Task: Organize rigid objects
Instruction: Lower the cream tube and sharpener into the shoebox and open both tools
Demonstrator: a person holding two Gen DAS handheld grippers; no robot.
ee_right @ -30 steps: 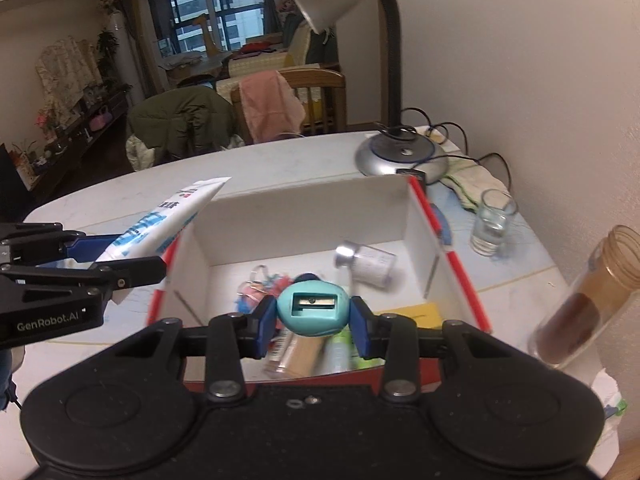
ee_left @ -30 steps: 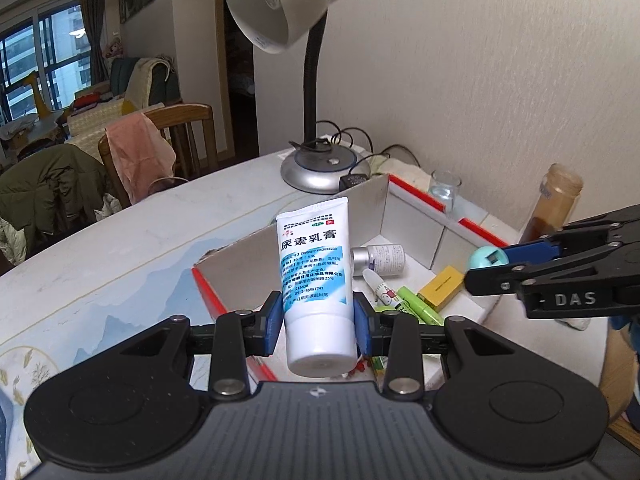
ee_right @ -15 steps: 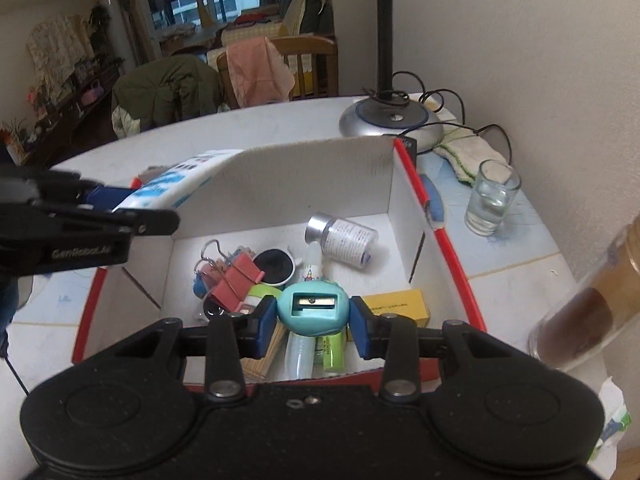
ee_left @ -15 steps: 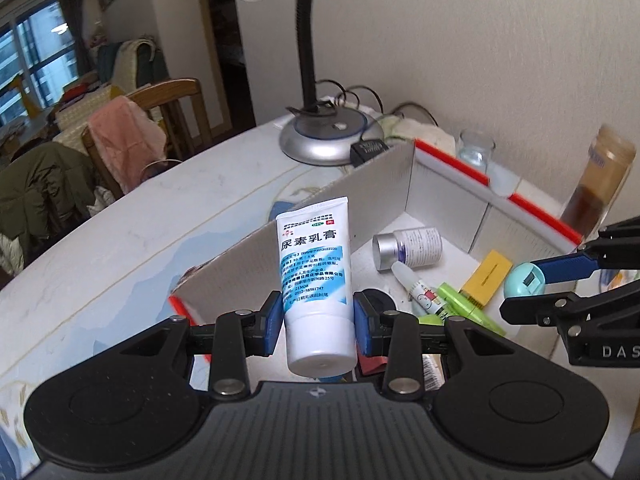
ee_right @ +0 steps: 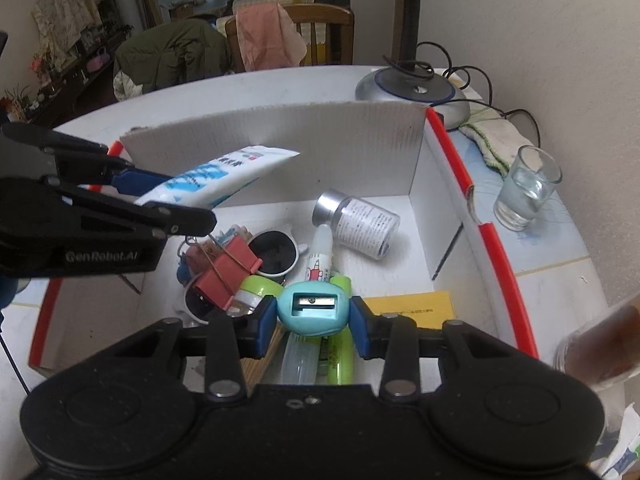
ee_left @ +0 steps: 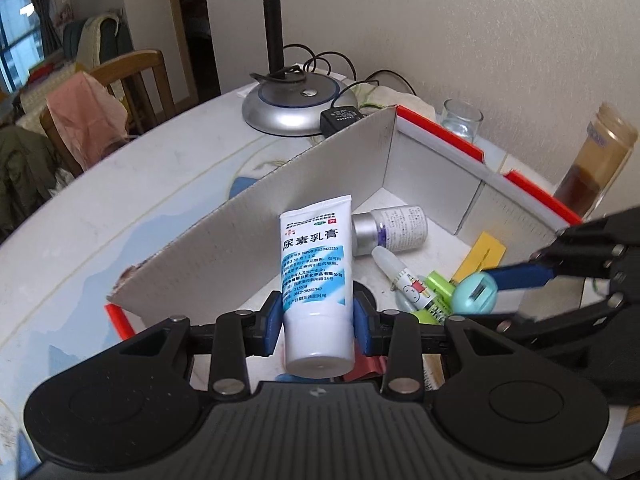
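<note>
White cardboard box with red rim (ee_right: 448, 152) on the table, holding a small labelled bottle (ee_right: 362, 222) and red binder clips (ee_right: 226, 268). Above it, white-and-blue cream tube (ee_left: 314, 276) clamped in left gripper (ee_left: 316, 322); turquoise egg-shaped pencil sharpener (ee_right: 314, 308) pinched in right gripper (ee_right: 313, 322).

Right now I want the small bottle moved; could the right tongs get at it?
Probably not yet: the right tongs are shut on the sharpener. The bottle itself lies uncovered in the box, just ahead.
</note>
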